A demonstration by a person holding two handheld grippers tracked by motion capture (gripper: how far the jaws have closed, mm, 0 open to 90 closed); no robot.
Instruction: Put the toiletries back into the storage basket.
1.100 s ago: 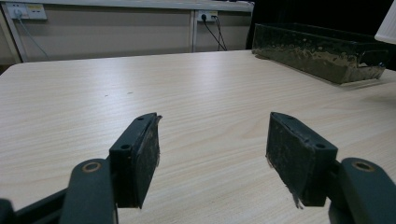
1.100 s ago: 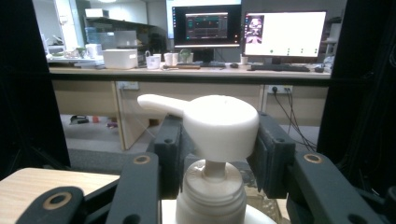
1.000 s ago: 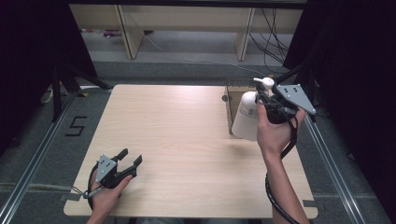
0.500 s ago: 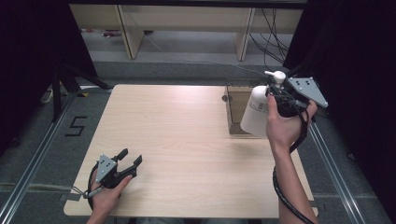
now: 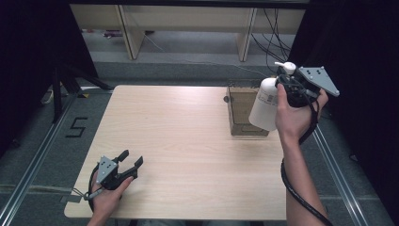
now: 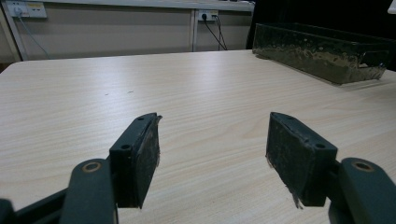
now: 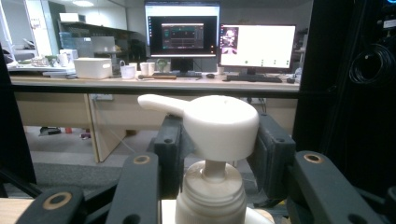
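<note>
My right gripper (image 7: 217, 140) clamps the white pump bottle (image 5: 264, 103) at its pump head, the body hanging below my fingers above the dark tray (image 5: 244, 110), probably for setting down inside. My left gripper (image 5: 132, 160) rests open, nothing between its pads.

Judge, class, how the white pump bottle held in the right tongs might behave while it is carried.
The pump bottle is tall and narrow, so it would probably tip easily once set down. The right tongs grip it high, so its body may swing. Its smooth plastic looks stiff, perhaps slippery.
</note>
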